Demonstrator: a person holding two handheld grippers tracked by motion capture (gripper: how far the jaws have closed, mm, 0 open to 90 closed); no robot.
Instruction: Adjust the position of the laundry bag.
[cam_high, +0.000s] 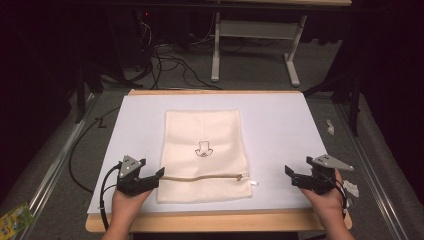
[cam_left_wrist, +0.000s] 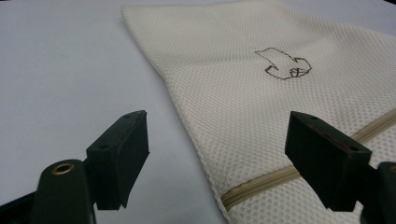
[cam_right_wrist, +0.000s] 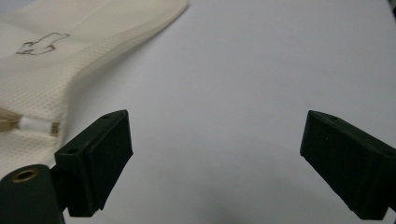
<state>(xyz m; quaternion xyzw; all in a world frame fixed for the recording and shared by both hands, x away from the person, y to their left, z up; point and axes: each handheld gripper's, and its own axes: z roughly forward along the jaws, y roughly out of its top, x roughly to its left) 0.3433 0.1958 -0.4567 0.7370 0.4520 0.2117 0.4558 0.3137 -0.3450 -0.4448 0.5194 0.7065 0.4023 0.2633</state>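
Mesh bag (cam_high: 204, 155): cream, flat on the white surface (cam_high: 280, 135), centre of the high view, long axis running 12 to 6 o'clock. A tan zipper (cam_high: 202, 177) crosses its near end from 9 to 3 o'clock, with a white pull tab (cam_high: 254, 183) past the bag's 3 o'clock edge. A small brown outline emblem (cam_high: 203, 149) sits mid-panel.

Left gripper (cam_high: 159, 175): at the bag's 9 o'clock edge, level with the zipper, fingers spread wide, nothing held. The left gripper view shows the weave of the mesh bag (cam_left_wrist: 261, 107), the zipper (cam_left_wrist: 261, 183) running between the fingers (cam_left_wrist: 122, 156) and the emblem (cam_left_wrist: 283, 64); the high view gives none of that texture.

Right gripper (cam_high: 289, 172): at 3 o'clock of the bag, well apart from it, fingers wide, empty. The right gripper view shows the pull tab (cam_right_wrist: 38, 125) at 9 o'clock and bare surface (cam_right_wrist: 261, 70) between the fingers (cam_right_wrist: 98, 158).

Surroundings, high view: wooden board edge (cam_high: 215, 221) at 6 o'clock; grey floor with black cables (cam_high: 170, 62) and a white frame (cam_high: 255, 45) at 12 o'clock; a green packet (cam_high: 14, 218) at 8 o'clock. Nothing lies between either gripper and the bag.
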